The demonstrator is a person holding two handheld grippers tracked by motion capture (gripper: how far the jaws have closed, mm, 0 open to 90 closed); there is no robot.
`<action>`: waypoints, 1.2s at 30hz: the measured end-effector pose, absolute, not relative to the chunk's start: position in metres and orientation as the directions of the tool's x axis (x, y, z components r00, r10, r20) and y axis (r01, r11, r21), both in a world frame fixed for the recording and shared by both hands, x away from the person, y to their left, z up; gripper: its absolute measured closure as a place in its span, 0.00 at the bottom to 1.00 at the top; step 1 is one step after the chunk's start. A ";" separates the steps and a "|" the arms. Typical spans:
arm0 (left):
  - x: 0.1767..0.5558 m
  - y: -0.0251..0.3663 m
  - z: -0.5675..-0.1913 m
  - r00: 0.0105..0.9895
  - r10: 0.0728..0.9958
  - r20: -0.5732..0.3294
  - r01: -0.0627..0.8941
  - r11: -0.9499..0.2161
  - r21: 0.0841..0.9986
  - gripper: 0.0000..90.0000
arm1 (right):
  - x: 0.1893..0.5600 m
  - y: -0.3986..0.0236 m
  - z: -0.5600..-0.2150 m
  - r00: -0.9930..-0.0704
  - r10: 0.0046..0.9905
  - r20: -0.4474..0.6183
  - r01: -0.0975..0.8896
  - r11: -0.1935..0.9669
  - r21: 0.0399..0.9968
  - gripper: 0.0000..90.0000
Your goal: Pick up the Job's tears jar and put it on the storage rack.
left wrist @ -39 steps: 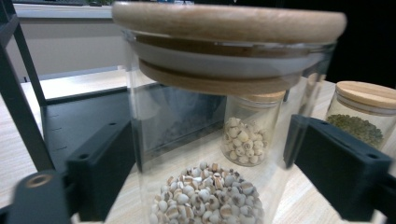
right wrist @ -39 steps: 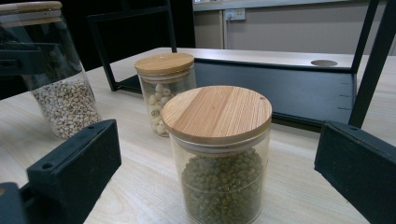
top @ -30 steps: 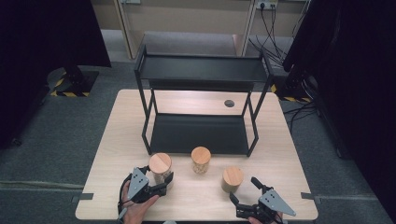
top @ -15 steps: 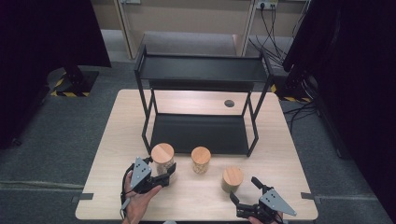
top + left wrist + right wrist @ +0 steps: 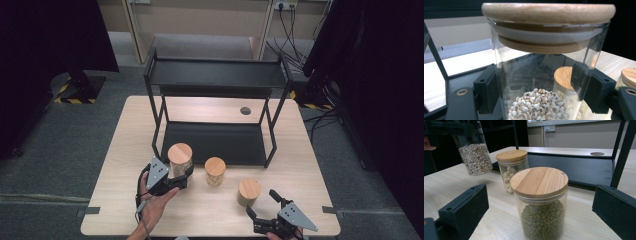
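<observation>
I'm lifting the wooden-lidded glass jar of pale grains (image 5: 180,159) off the worktop (image 5: 120,150), left tool (image 5: 181,181) clenched on it; next, onto the black metal shelf (image 5: 215,141).

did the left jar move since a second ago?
Yes. The left jar, clamped in the left gripper, has shifted up the high view toward the black shelf and is off the table.

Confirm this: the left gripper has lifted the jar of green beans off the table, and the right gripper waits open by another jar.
Not quite. The jar in the left gripper holds small pale grains, as the left gripper view shows. The jar of green beans stands on the table before the open right gripper.
</observation>
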State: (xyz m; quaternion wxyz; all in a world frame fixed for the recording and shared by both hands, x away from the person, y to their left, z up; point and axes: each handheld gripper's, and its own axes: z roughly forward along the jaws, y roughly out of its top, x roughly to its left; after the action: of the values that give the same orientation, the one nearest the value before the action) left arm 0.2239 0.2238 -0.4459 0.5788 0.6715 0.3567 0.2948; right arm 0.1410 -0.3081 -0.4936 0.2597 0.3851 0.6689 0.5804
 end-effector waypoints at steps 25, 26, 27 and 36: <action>0.270 0.202 -0.437 0.493 0.870 -0.021 0.159 -0.067 0.985 0.28 | 0.141 -0.309 -0.493 -0.567 0.817 0.108 0.215 0.021 0.976 0.01; 0.270 0.202 -0.437 0.493 0.870 -0.021 0.159 -0.067 0.985 0.28 | 0.141 -0.309 -0.493 -0.567 0.817 0.108 0.215 0.021 0.976 0.01; 0.273 0.199 -0.437 0.486 0.874 -0.018 0.158 -0.068 0.985 0.28 | 0.141 -0.309 -0.494 -0.567 0.817 0.107 0.214 0.021 0.977 0.01; 0.289 0.190 -0.436 0.457 0.890 -0.015 0.161 -0.066 0.985 0.28 | 0.141 -0.310 -0.493 -0.566 0.817 0.110 0.215 0.018 0.976 0.01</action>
State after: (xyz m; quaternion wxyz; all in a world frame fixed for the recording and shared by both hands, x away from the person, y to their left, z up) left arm 0.2892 0.1896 -0.4355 0.5515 0.6513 0.4034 0.3302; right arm 0.1411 -0.3100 -0.4934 0.2580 0.3879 0.6651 0.5837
